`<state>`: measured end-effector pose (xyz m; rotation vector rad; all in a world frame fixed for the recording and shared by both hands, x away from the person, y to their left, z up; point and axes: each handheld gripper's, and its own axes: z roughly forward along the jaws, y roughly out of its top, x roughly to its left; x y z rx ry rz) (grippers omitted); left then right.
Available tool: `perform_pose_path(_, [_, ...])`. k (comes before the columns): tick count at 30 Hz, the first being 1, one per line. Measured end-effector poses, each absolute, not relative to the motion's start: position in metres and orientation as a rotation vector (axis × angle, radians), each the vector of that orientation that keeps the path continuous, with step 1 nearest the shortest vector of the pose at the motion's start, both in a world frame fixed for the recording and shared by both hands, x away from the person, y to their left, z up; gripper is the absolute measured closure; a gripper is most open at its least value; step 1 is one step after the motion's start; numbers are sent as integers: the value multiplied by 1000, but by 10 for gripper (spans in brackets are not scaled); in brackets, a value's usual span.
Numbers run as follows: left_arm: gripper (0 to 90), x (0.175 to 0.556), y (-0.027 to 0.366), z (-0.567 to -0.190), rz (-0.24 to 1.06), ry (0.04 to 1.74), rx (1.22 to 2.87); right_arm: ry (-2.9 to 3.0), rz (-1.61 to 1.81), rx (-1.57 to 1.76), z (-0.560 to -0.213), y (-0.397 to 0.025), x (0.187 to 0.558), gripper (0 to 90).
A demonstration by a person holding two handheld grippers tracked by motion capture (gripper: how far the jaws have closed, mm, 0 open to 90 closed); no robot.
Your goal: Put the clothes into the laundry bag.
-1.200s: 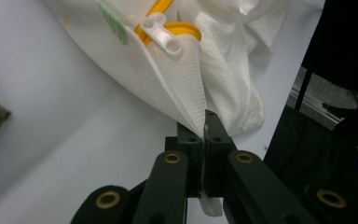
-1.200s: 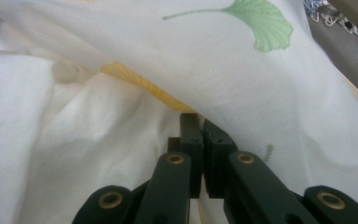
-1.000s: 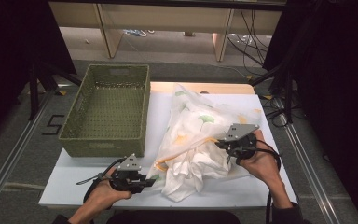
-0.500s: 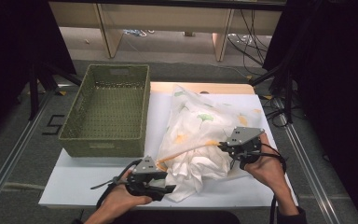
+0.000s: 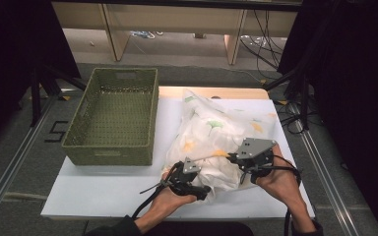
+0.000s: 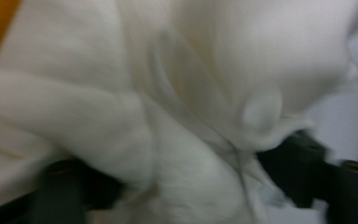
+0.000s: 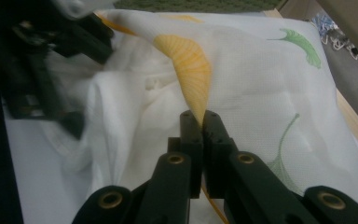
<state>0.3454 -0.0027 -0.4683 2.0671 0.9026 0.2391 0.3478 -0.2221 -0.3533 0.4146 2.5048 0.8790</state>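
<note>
A white cloth (image 5: 216, 132) printed with yellow and green leaves lies bunched on the right half of the white table (image 5: 103, 191). My right gripper (image 5: 232, 157) is at the cloth's near right part. In the right gripper view it (image 7: 199, 119) is shut on a raised fold of the cloth (image 7: 261, 70) just below a yellow leaf. My left gripper (image 5: 204, 189) is pushed into the cloth's near edge. In the blurred left gripper view its jaws stand wide apart with white cloth (image 6: 168, 93) bulging between them (image 6: 182, 177). The left gripper (image 7: 37, 70) also appears dark at the upper left of the right gripper view.
A green woven basket (image 5: 108, 155) stands empty on the table's left half, close beside the cloth. Bare white table runs along the front left. Cables trail from both grippers toward the person's forearms. Dark curtains and metal rails flank the table.
My left gripper has moved right from the table's front left into the cloth's near edge. The right gripper has shifted slightly, still holding its fold.
</note>
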Motion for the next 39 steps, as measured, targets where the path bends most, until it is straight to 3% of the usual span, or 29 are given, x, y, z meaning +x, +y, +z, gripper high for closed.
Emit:
perform_pose_path(2, [658, 349, 0, -465, 260, 885, 2000, 2510, 882, 389, -350, -219, 342, 896])
perform_pose_path(4, [754, 351, 0, -456, 275, 868, 1973, 2520, 882, 359, -347, -217, 337, 896])
perform_pose_path(10, [797, 369, 7, -424, 316, 872, 1871, 2593, 881, 331, -351, -213, 320, 897])
perform_pose_path(14, [795, 390, 1, -433, 299, 967, 1799, 2597, 891, 316, -355, -214, 316, 897])
perform_pose_path(17, [743, 397, -5, -450, 379, 915, 1906, 2638, 876, 338, -365, -212, 317, 896])
perform_pose_path(20, [663, 394, 0, -460, 321, 949, 1871, 2701, 844, 365, -380, -210, 324, 896])
perform_pose_path(27, [299, 360, 27, -452, 270, 837, 2061, 2721, 840, 394, -392, -205, 328, 895])
perform_pose_path(33, [214, 330, 46, -449, 258, 860, 2106, 2704, 839, 367, -389, -206, 329, 895])
perform_pose_path(39, [178, 338, 24, -479, 198, 775, 2231, 2700, 838, 359, -389, -206, 329, 894])
